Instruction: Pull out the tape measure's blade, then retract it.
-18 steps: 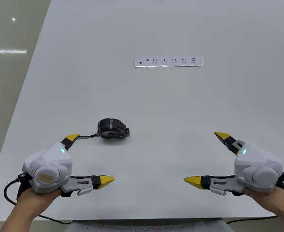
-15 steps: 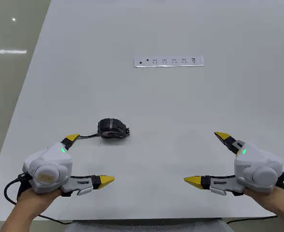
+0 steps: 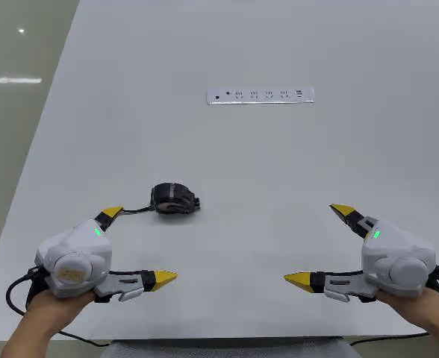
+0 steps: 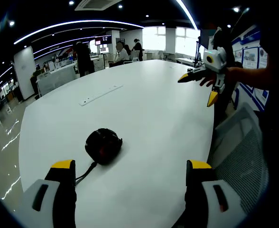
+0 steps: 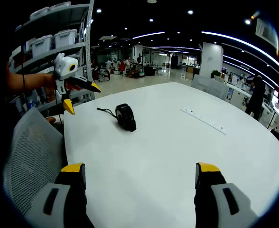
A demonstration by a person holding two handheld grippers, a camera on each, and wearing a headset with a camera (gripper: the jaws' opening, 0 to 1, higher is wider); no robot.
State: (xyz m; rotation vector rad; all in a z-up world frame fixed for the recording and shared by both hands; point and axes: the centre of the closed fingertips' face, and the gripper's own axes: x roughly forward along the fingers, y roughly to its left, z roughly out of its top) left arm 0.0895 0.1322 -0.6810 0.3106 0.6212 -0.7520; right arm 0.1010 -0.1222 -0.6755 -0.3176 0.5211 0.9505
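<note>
white table (image 3: 294, 171). left gripper (image 3: 140, 244) at 7 o'clock and right gripper (image 3: 317, 245) at 5 o'clock in the head view, both released, jaws wide, holding nothing. power strip (image 3: 260, 95) at 12 o'clock. tape measure (image 3: 173, 198) lies at 1 o'clock of the left gripper, near, untouched. step in hand: approach; next, likely one gripper steadies the case while the other pinches the blade tip.

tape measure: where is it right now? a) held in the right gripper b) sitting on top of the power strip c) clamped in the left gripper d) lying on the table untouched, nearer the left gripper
d: the tape measure lies on the white table, clear of both open grippers and closer to the left gripper than to the right gripper.
</note>
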